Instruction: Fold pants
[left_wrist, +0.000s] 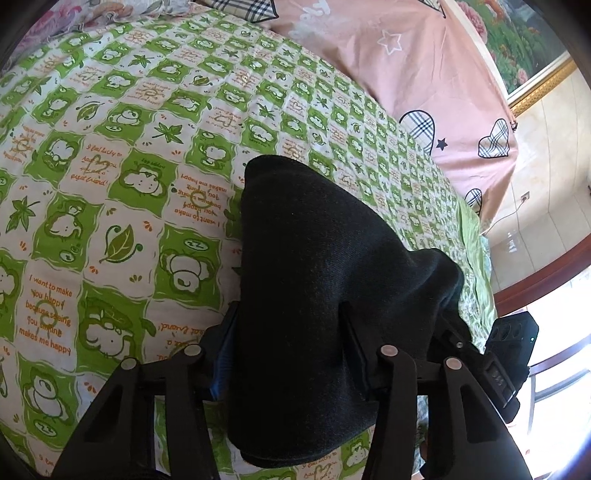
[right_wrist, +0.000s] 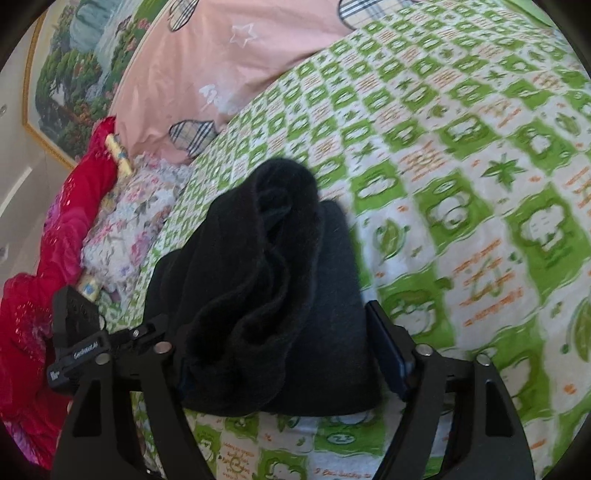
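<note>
— Pants (left_wrist: 314, 266): soft, thick, limp; bunched between left gripper (left_wrist: 288, 354) fingers, draped forward over bedsheet (left_wrist: 110, 155).
— Right gripper (right_wrist: 280, 354) likewise clamped on folds. Best held at edges; likely to sag, not slip.

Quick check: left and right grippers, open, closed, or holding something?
Left gripper: jaws closed on the black pants, lifted over the bed sheet.
Right gripper: jaws closed on the same pants.

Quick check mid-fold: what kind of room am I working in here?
Most likely a bedroom. The pants hang over a bed covered by a green checked sheet, with a pink quilt bunched at its far side and a framed landscape painting on the wall.
</note>
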